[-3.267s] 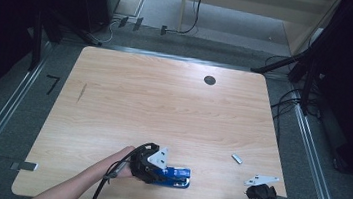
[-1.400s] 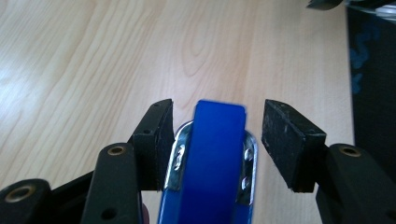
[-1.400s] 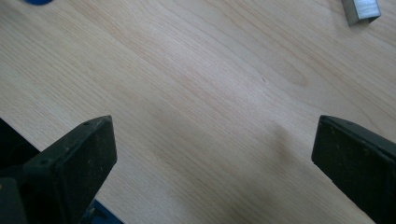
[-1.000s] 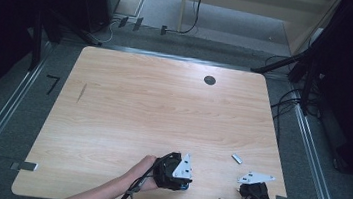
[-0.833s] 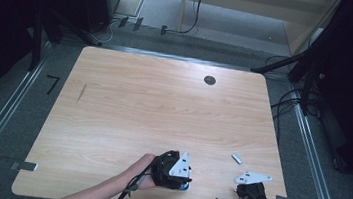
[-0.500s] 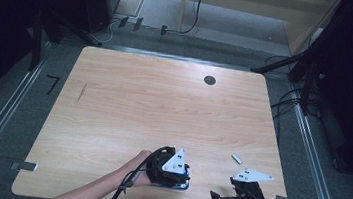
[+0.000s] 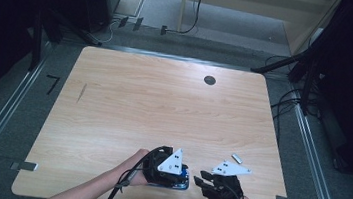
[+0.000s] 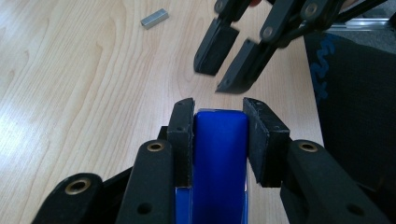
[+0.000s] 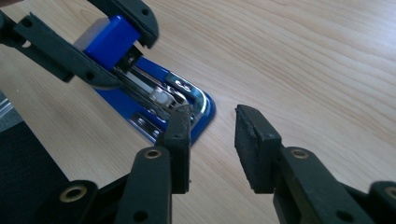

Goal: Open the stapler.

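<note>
near the table's front edge, the left gripper [image 8: 218, 135] grips the blue plastic-and-metal stapler's [image 9: 154, 100] top; the right gripper [image 9: 212, 135], jaws just closing, holds nothing.

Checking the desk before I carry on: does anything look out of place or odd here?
The blue stapler is hinged open, its top lifted in the left tool, exposing the metal channel. A loose strip of staples lies apart on the table, near its right edge.

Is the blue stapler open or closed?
Open. The left gripper holds the blue stapler's top lifted off its base, so the metal staple track shows.
</note>
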